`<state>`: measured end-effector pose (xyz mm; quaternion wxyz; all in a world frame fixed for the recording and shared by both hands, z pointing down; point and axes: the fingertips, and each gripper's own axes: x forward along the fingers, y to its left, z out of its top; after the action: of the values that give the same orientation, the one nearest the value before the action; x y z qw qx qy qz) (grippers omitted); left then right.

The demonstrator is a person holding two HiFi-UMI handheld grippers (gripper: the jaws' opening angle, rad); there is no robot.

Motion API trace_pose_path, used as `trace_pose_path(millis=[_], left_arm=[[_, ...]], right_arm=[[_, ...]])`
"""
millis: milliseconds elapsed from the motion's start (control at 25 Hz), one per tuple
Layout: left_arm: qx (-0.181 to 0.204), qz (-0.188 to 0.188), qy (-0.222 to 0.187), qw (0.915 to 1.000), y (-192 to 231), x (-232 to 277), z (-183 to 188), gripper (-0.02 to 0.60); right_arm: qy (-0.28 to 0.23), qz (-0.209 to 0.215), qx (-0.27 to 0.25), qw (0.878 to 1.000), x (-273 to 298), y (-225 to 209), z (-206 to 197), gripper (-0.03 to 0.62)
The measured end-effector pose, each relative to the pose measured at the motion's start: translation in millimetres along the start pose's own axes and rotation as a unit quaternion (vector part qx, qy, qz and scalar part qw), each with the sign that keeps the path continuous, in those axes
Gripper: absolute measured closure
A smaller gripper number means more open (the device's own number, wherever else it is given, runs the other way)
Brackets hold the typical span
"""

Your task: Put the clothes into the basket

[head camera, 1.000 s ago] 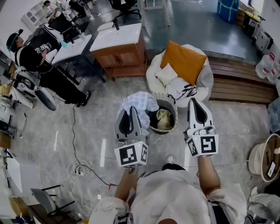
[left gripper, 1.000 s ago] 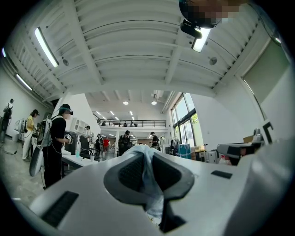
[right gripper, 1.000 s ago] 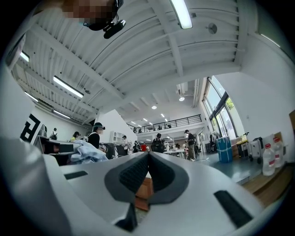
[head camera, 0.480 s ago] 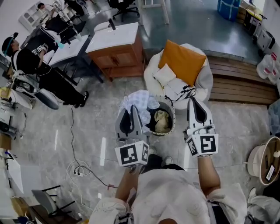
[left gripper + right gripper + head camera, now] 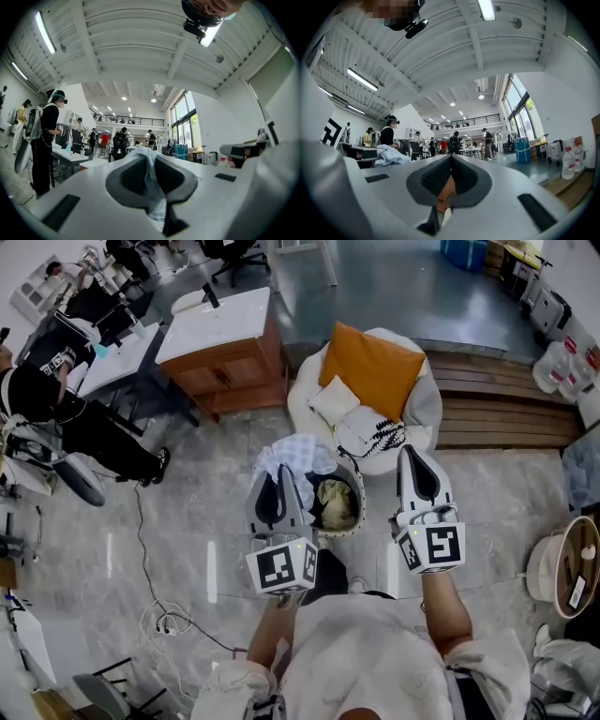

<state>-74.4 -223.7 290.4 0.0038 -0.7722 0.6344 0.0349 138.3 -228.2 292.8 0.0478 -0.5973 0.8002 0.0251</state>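
Left gripper [image 5: 280, 476], frame centre, clenched on pale blue cloth [image 5: 298, 457]. Cloth bunched above upper-left rim of basket [image 5: 362, 497], likely lined up to drop beside yellowish garment [image 5: 336, 502] already inside. Right gripper [image 5: 413, 461], right of basket: jaws together, empty, clear of drop.

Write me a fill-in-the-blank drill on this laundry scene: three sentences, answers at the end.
1. The left tool carries the pale cloth; the right tool carries ___.
2. The cushion on the white chair is ___.
3. The beige garment lies ___ the basket.

Missing words: nothing; orange; inside.
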Motion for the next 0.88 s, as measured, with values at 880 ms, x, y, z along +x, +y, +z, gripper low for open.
trace_pose_path(millis=[880], left_arm=[[-0.031,-0.067,0.165,0.9834,50.3,131.3,-175.2,0.538]], right_arm=[[0.143,0.016,0.043,0.989,143.3,24.1,-124.4,0.606]])
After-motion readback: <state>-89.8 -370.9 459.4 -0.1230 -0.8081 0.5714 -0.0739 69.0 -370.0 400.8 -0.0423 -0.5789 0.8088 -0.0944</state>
